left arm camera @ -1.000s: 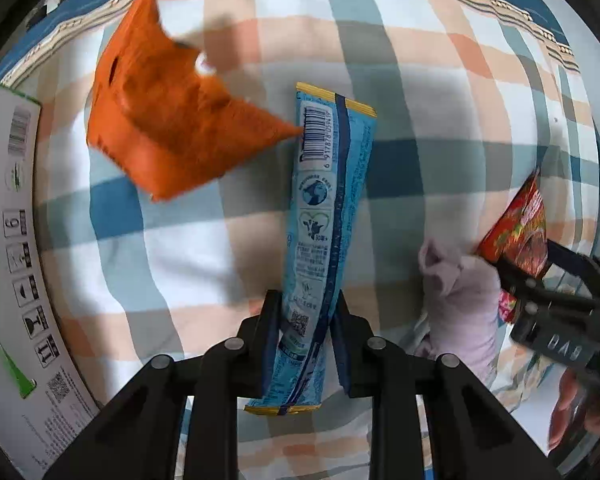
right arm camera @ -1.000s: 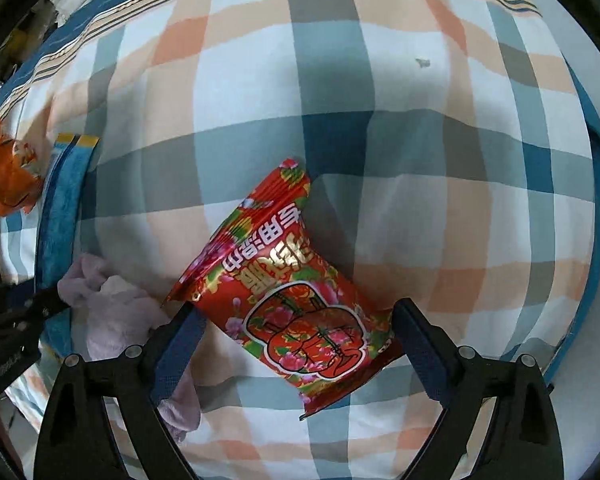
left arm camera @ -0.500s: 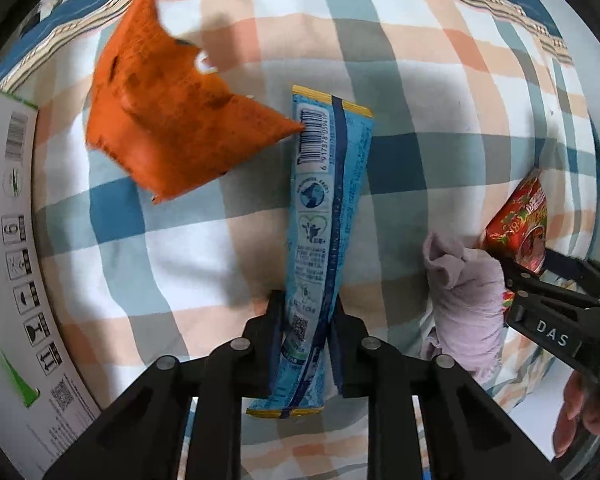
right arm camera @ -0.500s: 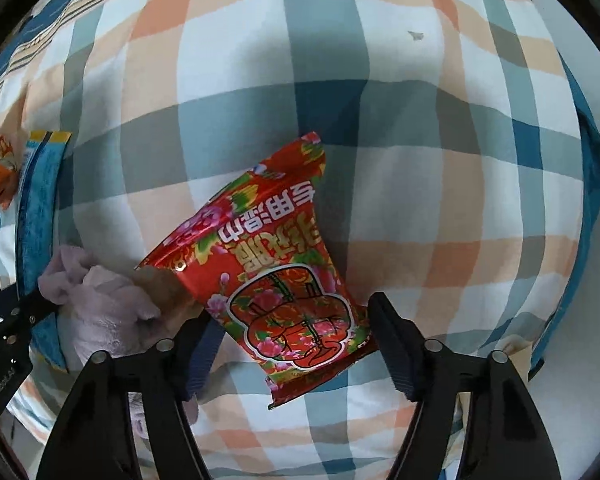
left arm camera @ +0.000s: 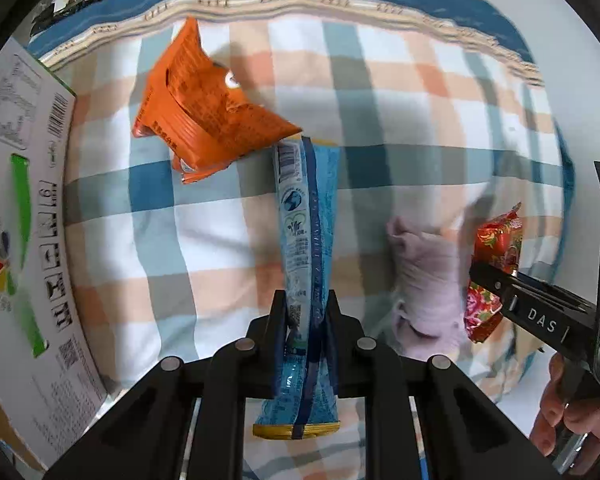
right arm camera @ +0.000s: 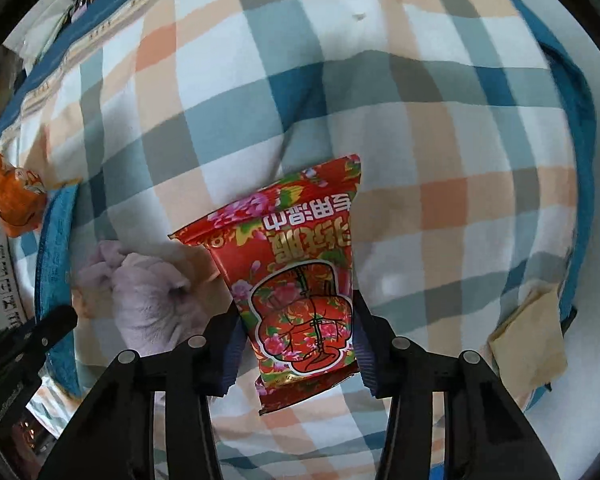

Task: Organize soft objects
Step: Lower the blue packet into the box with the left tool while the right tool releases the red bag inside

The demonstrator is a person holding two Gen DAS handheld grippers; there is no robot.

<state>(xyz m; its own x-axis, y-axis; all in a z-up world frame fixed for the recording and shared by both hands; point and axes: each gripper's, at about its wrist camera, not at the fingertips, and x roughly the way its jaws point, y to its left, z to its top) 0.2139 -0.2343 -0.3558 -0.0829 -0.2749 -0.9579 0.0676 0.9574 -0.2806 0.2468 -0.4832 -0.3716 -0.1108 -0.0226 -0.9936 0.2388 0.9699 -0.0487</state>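
Left wrist: orange packet (left arm camera: 204, 108) overlapping blue pack (left arm camera: 306, 248).

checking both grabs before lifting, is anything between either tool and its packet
Nothing visible. The left tool is shut on the blue packet, and the right tool clamps the red packet directly.

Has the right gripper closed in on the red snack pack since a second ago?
Yes. The right gripper has narrowed: its fingers, earlier spread clear of the red pack, now sit against both its sides on the checked blanket.
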